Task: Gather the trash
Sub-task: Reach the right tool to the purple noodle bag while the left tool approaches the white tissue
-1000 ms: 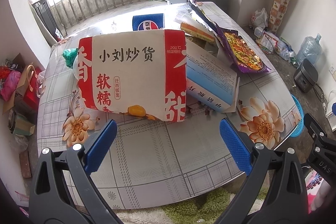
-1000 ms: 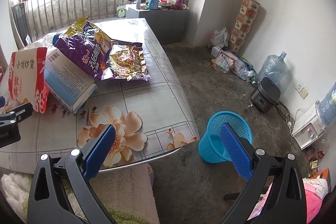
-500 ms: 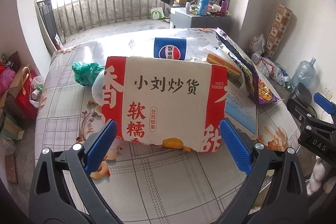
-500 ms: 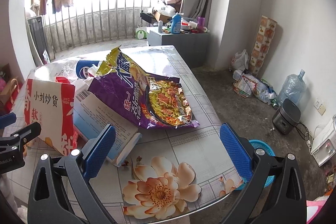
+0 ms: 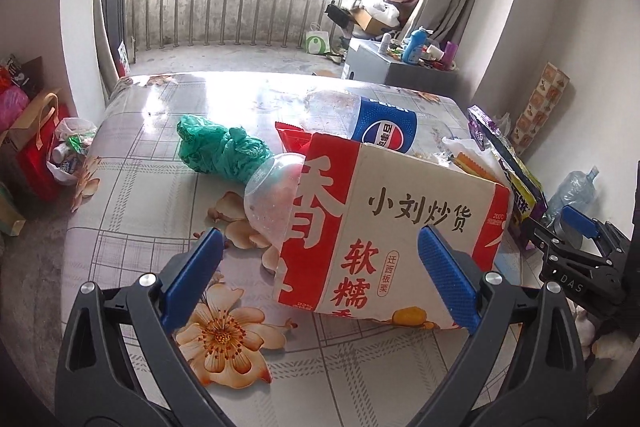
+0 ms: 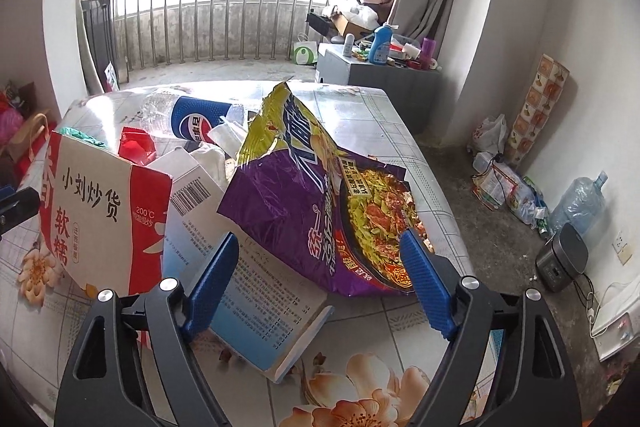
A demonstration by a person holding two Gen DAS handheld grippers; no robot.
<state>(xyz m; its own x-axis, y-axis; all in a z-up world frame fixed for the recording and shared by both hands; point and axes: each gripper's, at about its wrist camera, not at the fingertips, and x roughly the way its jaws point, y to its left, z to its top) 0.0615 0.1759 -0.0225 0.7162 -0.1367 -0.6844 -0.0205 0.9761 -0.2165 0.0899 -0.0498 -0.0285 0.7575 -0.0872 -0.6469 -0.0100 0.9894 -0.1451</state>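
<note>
My left gripper point(image 5: 320, 279), jaws spread wide and grasping nothing, hangs above the floral-print table point(image 5: 160, 155) facing a red-and-white paper snack bag point(image 5: 400, 223) that stands near the table's front edge. A clear plastic cup point(image 5: 272, 195) lies on its side, touching the bag's left flank, with a crumpled green plastic bag point(image 5: 220, 151) just behind it. A Pepsi bottle point(image 5: 380, 127) lies on its side behind the paper bag. My right gripper point(image 6: 316, 287), likewise released and empty, hovers over a blue-and-white printed carton point(image 6: 256, 291) lying flat on the table, its blue pads point(image 6: 212, 279) flanking the lower end of a torn purple instant-noodle wrapper point(image 6: 304, 195) that leans across the carton. The paper snack bag point(image 6: 100, 211) stands to the wrapper's left, beside the carton.
</note>
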